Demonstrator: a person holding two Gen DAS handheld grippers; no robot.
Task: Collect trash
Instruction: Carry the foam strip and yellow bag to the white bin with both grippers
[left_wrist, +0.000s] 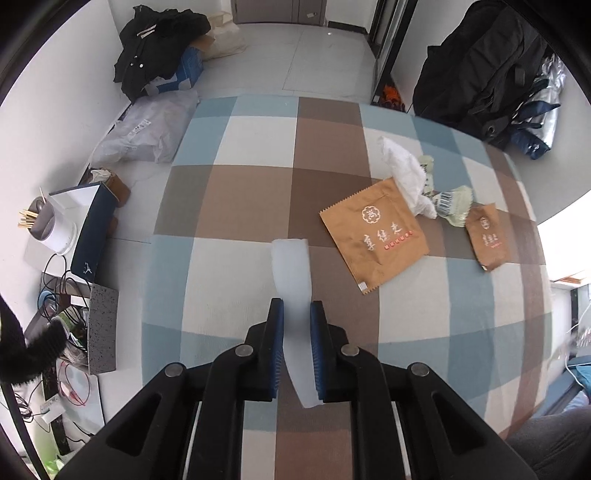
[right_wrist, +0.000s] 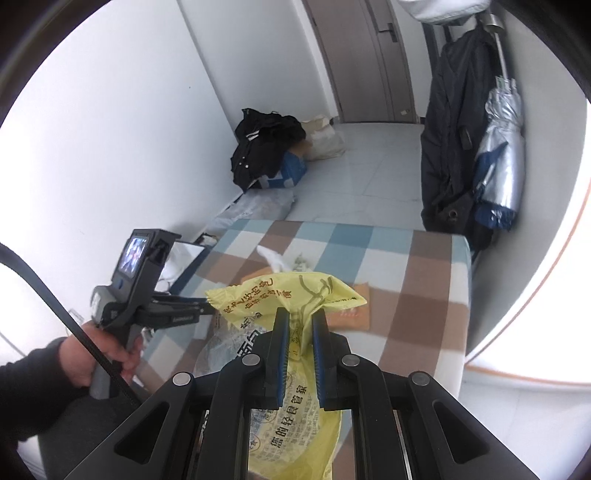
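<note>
My left gripper (left_wrist: 296, 308) is shut on a translucent white plastic strip (left_wrist: 291, 271), held above the checked tablecloth (left_wrist: 236, 192). On the cloth to its right lie a large brown paper packet (left_wrist: 375, 230), a small brown packet (left_wrist: 487, 236), a crumpled white tissue (left_wrist: 404, 173) and a pale green wrapper (left_wrist: 452, 205). My right gripper (right_wrist: 300, 317) is shut on a yellow printed wrapper (right_wrist: 291, 295), held above the near end of the table. The left gripper (right_wrist: 177, 314) shows at the left of the right wrist view. A brown packet (right_wrist: 354, 314) lies behind the wrapper.
Left of the table stand a dark blue box (left_wrist: 92, 229), a white cup with sticks (left_wrist: 48, 225) and tangled cables (left_wrist: 55, 295). A grey bag (left_wrist: 147, 125) and black clothes (left_wrist: 159, 40) lie on the floor. A black coat (right_wrist: 450, 147) and silver umbrella (right_wrist: 506, 147) hang at the right.
</note>
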